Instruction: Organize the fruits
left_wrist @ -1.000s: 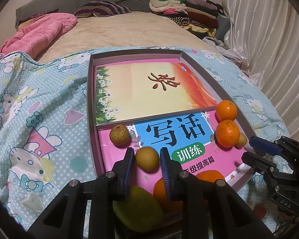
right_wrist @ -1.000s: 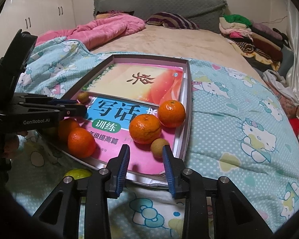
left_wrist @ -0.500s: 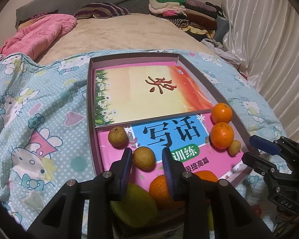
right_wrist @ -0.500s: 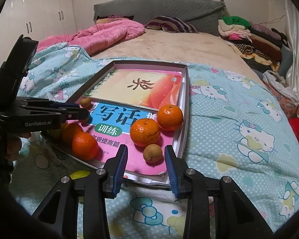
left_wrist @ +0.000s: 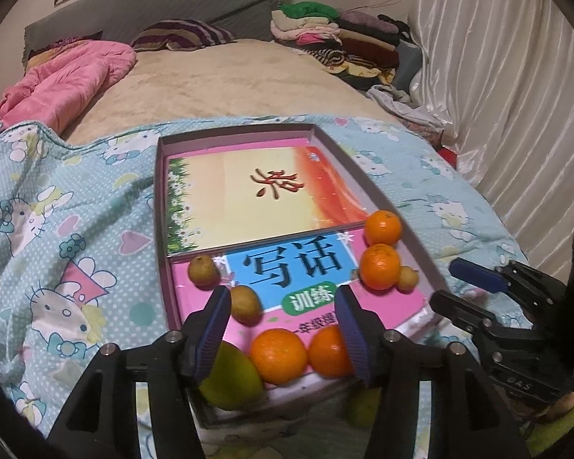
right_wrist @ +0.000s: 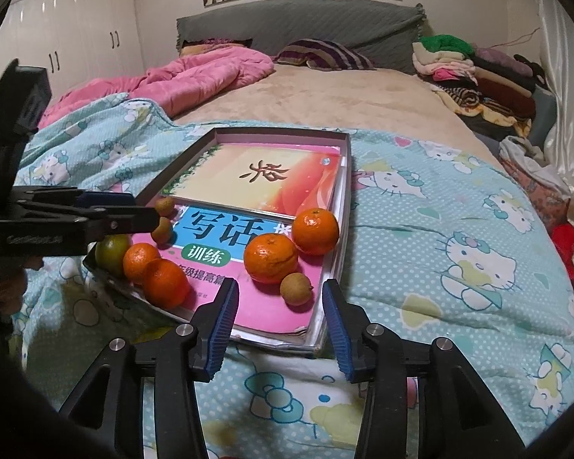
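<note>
Fruits lie on books in a tray (left_wrist: 379,191). Left gripper (left_wrist: 283,329) and right gripper (right_wrist: 279,313) are both opening, empty. Only the right view shows wardrobes (right_wrist: 57,38) at ten o'clock.

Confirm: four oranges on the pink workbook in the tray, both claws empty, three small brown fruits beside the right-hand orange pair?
Not quite. Only one small brown fruit sits beside the right-hand orange pair; the right wrist view shows it. The other two lie across the pink workbook. The rest holds.

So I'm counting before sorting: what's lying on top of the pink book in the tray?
On the pink book lie four oranges, three small brown fruits and, at its left corner, a green fruit, partly hidden behind the left gripper. Whether the fruit covers anything cannot be seen.
</note>
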